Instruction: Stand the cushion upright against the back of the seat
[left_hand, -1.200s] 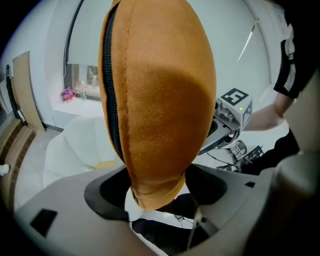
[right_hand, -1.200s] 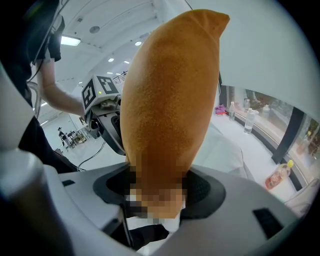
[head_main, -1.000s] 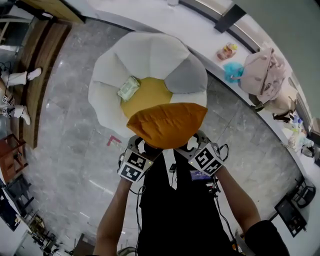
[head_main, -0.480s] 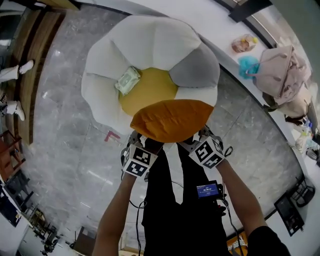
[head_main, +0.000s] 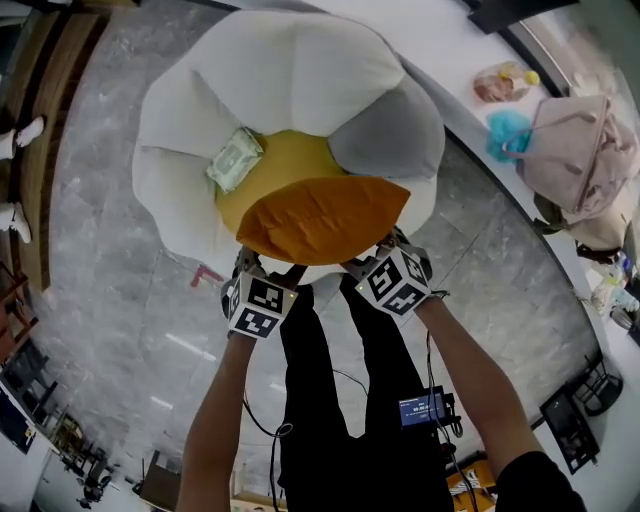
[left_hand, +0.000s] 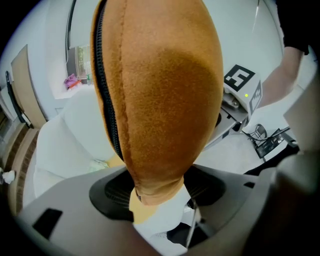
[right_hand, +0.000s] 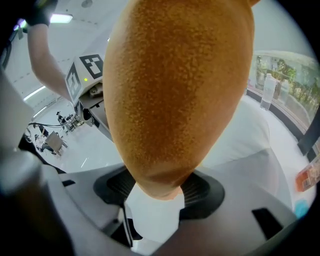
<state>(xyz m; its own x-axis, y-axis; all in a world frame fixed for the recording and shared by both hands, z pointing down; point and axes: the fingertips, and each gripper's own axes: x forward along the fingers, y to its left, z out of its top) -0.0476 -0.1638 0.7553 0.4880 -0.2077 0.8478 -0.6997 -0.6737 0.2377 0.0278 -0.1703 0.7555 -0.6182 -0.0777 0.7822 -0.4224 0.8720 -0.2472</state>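
An orange cushion (head_main: 320, 220) hangs flat over the front of a flower-shaped white armchair (head_main: 290, 70) with a yellow seat (head_main: 285, 165). My left gripper (head_main: 255, 272) pinches the cushion's near left corner (left_hand: 160, 100), and its jaws are closing on the fabric. My right gripper (head_main: 385, 252) is shut on the near right corner (right_hand: 180, 90). Each gripper view shows that gripper's pads, left (left_hand: 157, 189) and right (right_hand: 159, 189), pressing the cushion's edge. The cushion hides the seat's front. A pale green packet (head_main: 234, 160) lies on the seat's left.
One grey petal (head_main: 390, 140) forms the chair's right back. A white ledge at the right holds a pink bag (head_main: 580, 150) and a teal thing (head_main: 510, 135). Grey marble floor (head_main: 110, 300) with a red mark (head_main: 205, 275) surrounds the chair. The person's legs stand below.
Both grippers have sunk with the cushion toward the chair. The cushion now covers the front of the yellow seat, where before it hung in front of it.
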